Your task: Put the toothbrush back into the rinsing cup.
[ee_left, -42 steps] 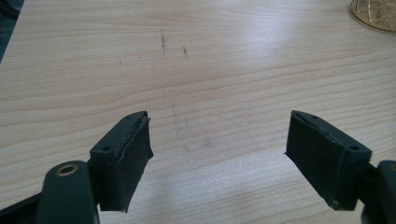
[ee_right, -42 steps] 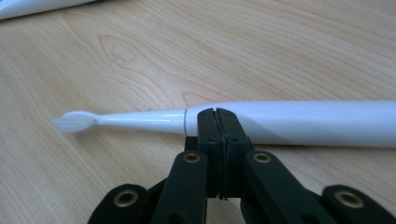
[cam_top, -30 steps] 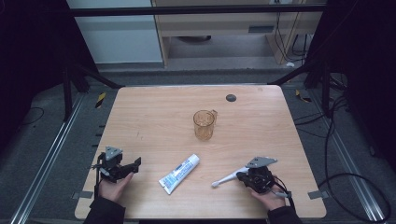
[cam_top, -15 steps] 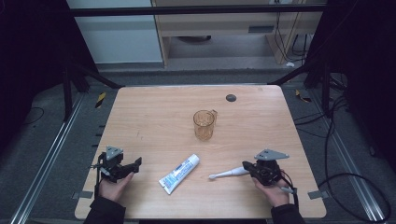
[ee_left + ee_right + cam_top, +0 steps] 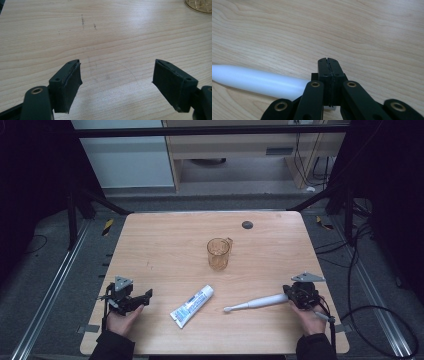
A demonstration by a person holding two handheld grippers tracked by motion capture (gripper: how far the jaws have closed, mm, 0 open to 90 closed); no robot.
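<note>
The right gripper, jaws pressed together on the toothbrush handle, has swung it flatter, head pointing left toward the toothpaste tube. The left gripper stays wide open, empty.

Counter: pale wood, fine brown grain lines, few dark scuff marks. Cup: clear amber, cut pattern on wall. Toothbrush: plain white. Toothpaste tube: white with blue print, white cap. Small disc near far edge: dark grey. Left tool: black, grey three-cornered plate on top, brass-coloured rivet. Right tool: black, grey plate, brass-coloured rivets. Sleeves: black. Floor: dark grey; yellow-black striped tape on it.
</note>
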